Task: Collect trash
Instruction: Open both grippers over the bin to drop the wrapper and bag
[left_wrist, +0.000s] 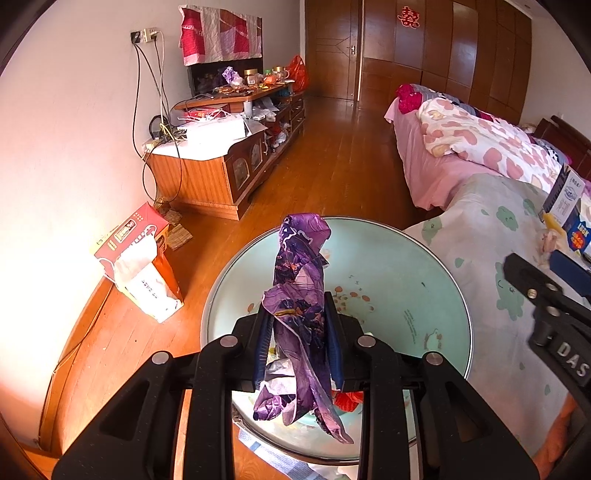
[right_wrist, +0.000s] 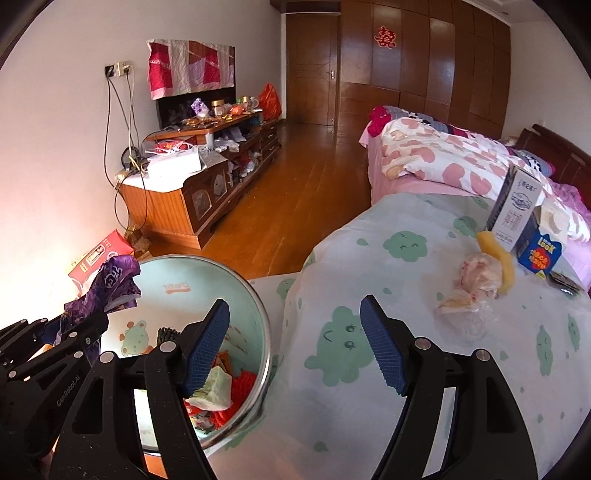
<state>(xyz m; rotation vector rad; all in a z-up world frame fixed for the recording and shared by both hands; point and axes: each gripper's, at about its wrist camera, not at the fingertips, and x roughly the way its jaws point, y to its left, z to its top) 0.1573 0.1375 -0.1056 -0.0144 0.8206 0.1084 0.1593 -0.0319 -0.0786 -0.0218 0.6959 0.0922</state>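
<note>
A crumpled purple wrapper (left_wrist: 299, 291) hangs upright between the blue pads of my left gripper (left_wrist: 297, 312), which is shut on it. It is held over a round bin (left_wrist: 391, 258) with a mint-green inside and a metal rim. In the right wrist view the wrapper (right_wrist: 110, 280) and bin (right_wrist: 192, 273) sit at the left, with pale and red scraps (right_wrist: 218, 387) at the bin's bottom. My right gripper (right_wrist: 294, 306) stands open and empty over the bin's rim and the table edge. A crumpled clear plastic bag (right_wrist: 476, 280) and a yellow piece (right_wrist: 498, 258) lie on the table beyond it.
The table wears a cloth with green clouds (right_wrist: 406, 240). A white carton (right_wrist: 517, 210) and a blue box (right_wrist: 541, 254) stand at its far right. A red box (left_wrist: 136, 258) sits on the wooden floor by the wall; a cluttered cabinet (left_wrist: 221, 166) and a bed (left_wrist: 461, 147) lie beyond.
</note>
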